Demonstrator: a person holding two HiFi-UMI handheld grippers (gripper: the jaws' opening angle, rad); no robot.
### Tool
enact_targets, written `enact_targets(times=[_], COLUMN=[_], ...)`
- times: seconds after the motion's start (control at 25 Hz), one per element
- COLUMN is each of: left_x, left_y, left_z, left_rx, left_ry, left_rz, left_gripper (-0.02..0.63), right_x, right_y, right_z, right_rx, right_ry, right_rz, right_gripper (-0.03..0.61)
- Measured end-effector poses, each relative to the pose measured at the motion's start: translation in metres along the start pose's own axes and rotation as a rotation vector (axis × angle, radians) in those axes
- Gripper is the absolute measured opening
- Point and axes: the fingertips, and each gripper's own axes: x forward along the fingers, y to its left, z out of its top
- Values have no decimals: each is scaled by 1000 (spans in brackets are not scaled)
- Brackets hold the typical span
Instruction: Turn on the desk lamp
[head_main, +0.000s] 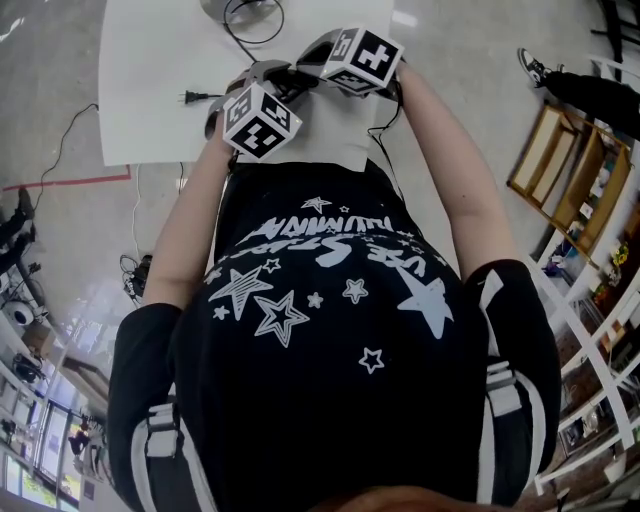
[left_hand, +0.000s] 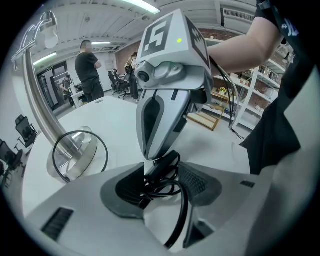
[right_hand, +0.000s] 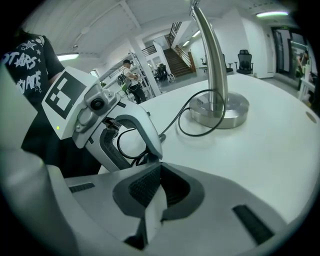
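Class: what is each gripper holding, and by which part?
The left gripper grips the black cord at a thicker block along it, with loops bunched between the fingers. The right gripper is shut and holds nothing.

lamp base (right_hand: 220, 112) far on table (right_hand: 280, 150) | cord (left_hand: 163, 164) before it, in left tool (left_hand: 152, 175) | plug (head_main: 190, 97) left

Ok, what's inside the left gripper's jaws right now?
A loop of black lamp cord and a black block on it, probably the inline switch, sit between the pads of the left gripper. The right gripper covers the block's top with its tip, so any button is hidden.
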Motion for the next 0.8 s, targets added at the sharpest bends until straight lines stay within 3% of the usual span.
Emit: enact_targets(times=[0.8], left_x=[3], left_y=[2], left_z=[-3], left_rx=[-13], left_ry=[-21], left_rz=[-9], left_gripper=[230], right_x=[4], right_y=[3], right_z=[4], right_rx=[-104], right_ry=[96], right_rz=[24], right_gripper=[4])
